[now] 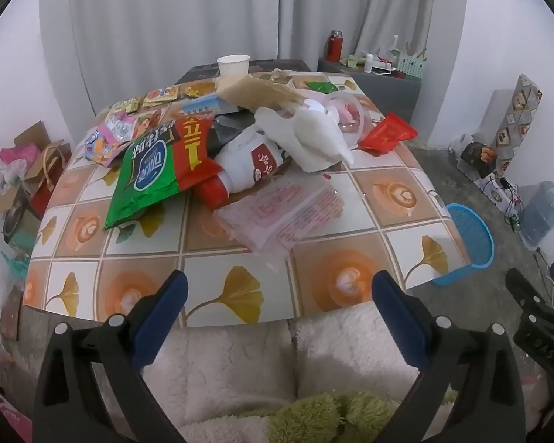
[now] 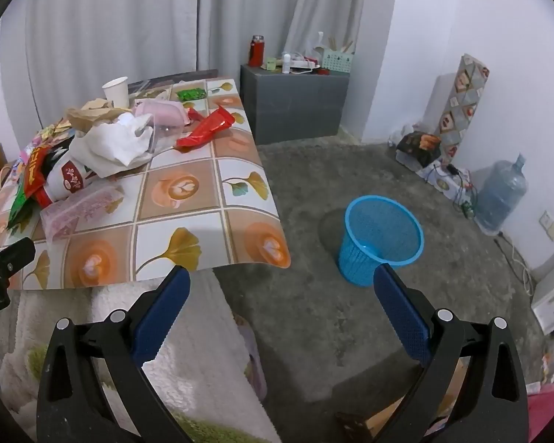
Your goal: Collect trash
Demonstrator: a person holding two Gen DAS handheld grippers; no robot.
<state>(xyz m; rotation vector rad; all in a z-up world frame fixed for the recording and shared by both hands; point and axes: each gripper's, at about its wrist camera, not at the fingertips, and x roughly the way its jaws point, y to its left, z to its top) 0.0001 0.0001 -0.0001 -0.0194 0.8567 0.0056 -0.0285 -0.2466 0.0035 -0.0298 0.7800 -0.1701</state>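
Both the left gripper (image 1: 279, 288) and right gripper (image 2: 281, 284) gape wide, empty; the crumpled tissue (image 1: 310, 136) mid-table (light, soft) likely pinches anywhere.

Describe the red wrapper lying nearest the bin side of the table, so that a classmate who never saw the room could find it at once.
Start at the table with the leaf-and-coffee patterned cloth, then go to the trash pile on it. On the edge of the pile toward the blue basket lies the red wrapper, beside a clear plastic container. It is glossy, plain red and long.
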